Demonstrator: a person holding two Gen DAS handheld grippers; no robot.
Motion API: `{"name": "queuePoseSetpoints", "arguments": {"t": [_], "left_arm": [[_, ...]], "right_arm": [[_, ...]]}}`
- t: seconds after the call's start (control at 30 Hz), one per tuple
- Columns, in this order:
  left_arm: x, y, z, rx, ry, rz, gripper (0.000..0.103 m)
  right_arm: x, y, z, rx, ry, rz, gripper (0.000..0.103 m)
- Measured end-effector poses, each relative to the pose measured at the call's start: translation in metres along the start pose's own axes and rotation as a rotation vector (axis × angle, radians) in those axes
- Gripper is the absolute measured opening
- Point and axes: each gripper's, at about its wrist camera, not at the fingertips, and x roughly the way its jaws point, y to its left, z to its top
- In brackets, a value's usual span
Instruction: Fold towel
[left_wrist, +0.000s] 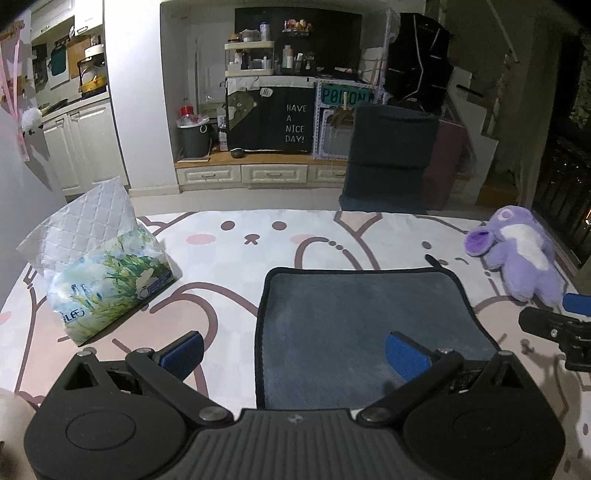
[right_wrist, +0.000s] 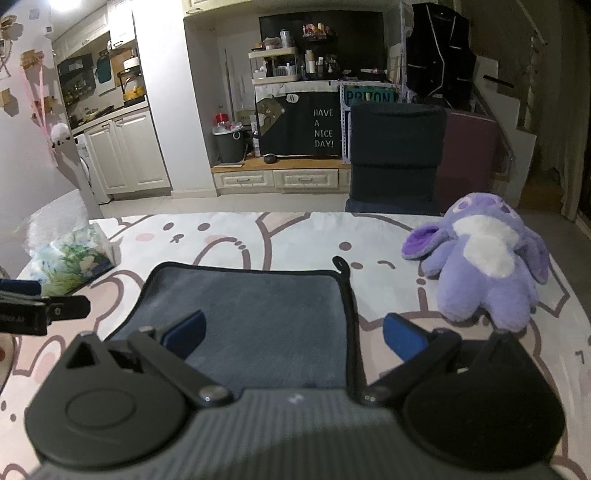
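White cartoon-print table cover (left_wrist: 229, 258) bore the grey black-edged towel (left_wrist: 362, 317) lying flat at frame centre; left gripper (left_wrist: 295, 350) and right gripper (right_wrist: 293, 334) both gaped wide, holding nothing

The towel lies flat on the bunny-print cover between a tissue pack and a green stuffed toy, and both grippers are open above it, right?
Nearly. The stuffed toy is purple, not green; the right wrist view shows it clearly. Otherwise yes: the towel lies flat between it and the tissue pack, with the left gripper and right gripper open.
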Motion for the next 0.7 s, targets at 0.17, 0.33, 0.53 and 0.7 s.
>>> {"name": "queuePoseSetpoints", "arguments": {"t": [0.17, 0.33, 0.53, 0.7], "left_arm": [[-0.020, -0.005, -0.006, 0.006, -0.012, -0.015, 0.103], [-0.039, -0.007, -0.010, -0.005, -0.029, -0.015, 0.103], [-0.061, -0.011, -0.019, 0.002, -0.040, -0.013, 0.103], [-0.080, -0.014, -0.027, 0.016, -0.053, -0.019, 0.103]], "right_arm": [[-0.021, 0.001, -0.002, 0.002, -0.014, -0.002, 0.103], [-0.037, 0.001, -0.007, -0.015, -0.019, -0.009, 0.103], [-0.060, 0.003, -0.016, -0.026, -0.032, -0.017, 0.103], [-0.078, 0.004, -0.020, -0.028, -0.049, -0.015, 0.103]]}}
